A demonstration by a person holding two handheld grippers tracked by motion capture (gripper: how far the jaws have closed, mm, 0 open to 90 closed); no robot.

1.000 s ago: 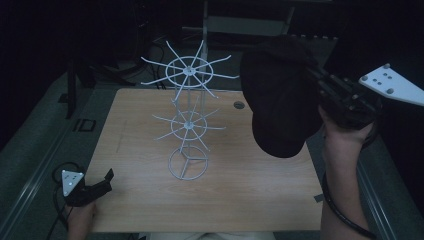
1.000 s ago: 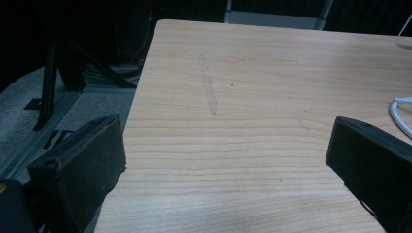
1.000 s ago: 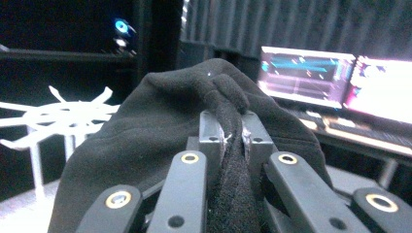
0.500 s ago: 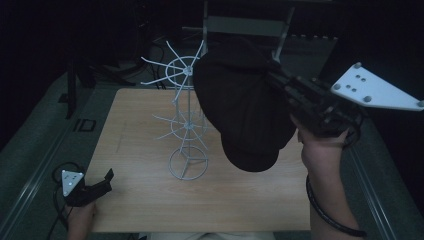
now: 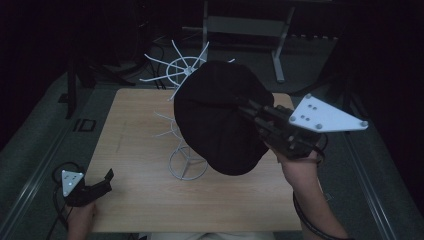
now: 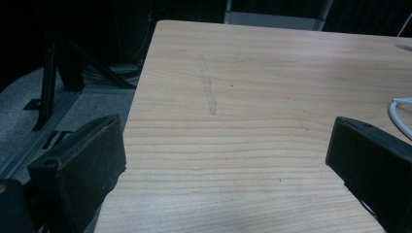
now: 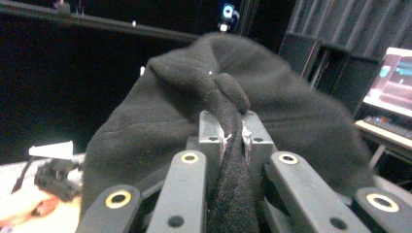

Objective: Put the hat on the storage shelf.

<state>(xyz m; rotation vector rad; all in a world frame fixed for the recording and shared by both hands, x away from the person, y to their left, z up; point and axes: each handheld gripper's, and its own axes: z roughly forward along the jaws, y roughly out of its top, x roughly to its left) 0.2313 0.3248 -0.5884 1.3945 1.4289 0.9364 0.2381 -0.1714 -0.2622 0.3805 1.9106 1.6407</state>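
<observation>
- Black soft cloth hat [image 5: 220, 120] is pinched in my right gripper [image 5: 250, 111], whose two jaws are squeezed tight on a fold of it.
- In the right gripper view that fold of the hat [image 7: 228, 145] runs down between the two grey metal jaw tips, and the rest of the hat puffs up big and round above my right gripper [image 7: 231, 133].
- From the high view, the hat hangs up in the air over the middle of the pale wooden table [image 5: 135, 130], in front of the white wire rack with spokes [image 5: 185, 70].
- The hat hides the middle part of the rack. The rack's top ring pokes out behind the hat and its round bottom ring sits on the table under the hat.
- My right hand [image 5: 295, 160] holds the gripper from below, and the grey three-cornered plate points off to the right.
- My left gripper [image 5: 102, 181] rests low at the near left corner of the table, well apart from the hat, with my left hand [image 5: 80, 215] behind it.
- In the left gripper view, the jaws of my left gripper [image 6: 226, 160] stand wide apart with nothing between them but bare table [image 6: 252, 97].
- A bit of the white wire rack [image 6: 401, 114] shows at the right edge there.
</observation>
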